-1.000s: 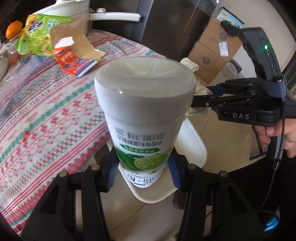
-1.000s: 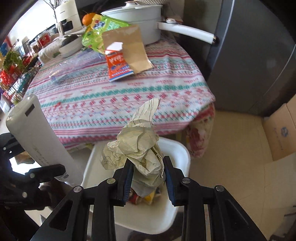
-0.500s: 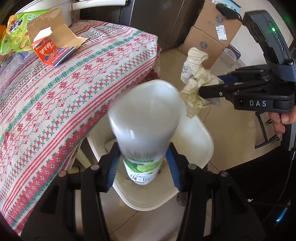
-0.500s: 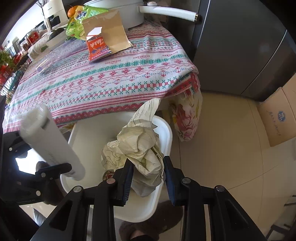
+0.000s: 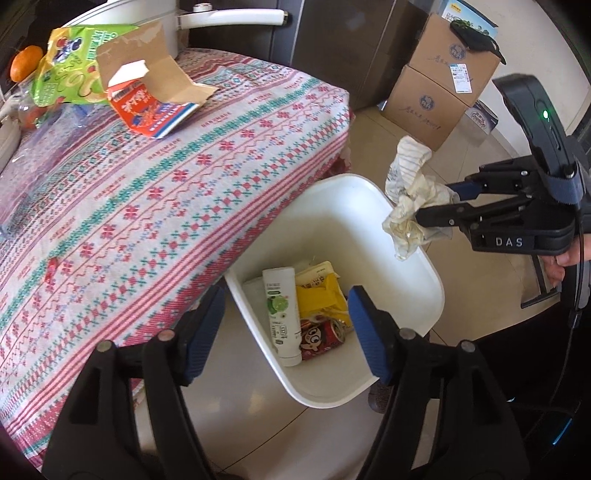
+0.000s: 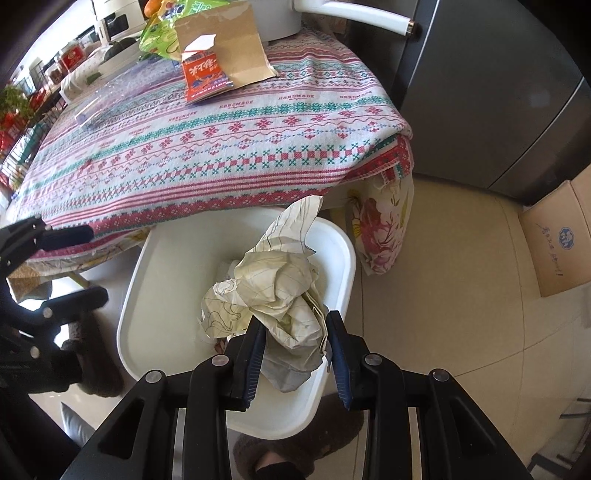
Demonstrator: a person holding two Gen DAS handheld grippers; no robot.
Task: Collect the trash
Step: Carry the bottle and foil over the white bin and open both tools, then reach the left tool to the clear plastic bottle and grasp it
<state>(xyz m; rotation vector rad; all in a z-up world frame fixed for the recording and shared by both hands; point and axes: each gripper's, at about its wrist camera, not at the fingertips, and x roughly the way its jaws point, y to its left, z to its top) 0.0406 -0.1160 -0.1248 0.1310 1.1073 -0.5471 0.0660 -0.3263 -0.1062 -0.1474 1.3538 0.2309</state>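
Observation:
A white trash bin (image 5: 413,258) stands on the floor beside the table; it also shows in the right wrist view (image 6: 147,280). Inside lie a white bottle with a lime label (image 5: 281,314), a yellow wrapper (image 5: 321,295) and a red can (image 5: 321,338). My left gripper (image 5: 286,332) is open and empty above the bin. My right gripper (image 6: 295,343) is shut on a crumpled paper wad (image 6: 280,291) and holds it over the bin's rim; the wad also shows in the left wrist view (image 5: 410,199).
The table with a patterned cloth (image 5: 147,192) carries a torn red-and-brown carton (image 5: 155,99), a green snack bag (image 5: 70,70), an orange (image 5: 26,66) and a white pot (image 5: 155,22). Cardboard boxes (image 5: 439,85) stand on the floor by a dark fridge (image 6: 498,92).
My left gripper opened and the white bottle dropped into the bin. My right gripper moved the paper wad over the bin, still gripping it.

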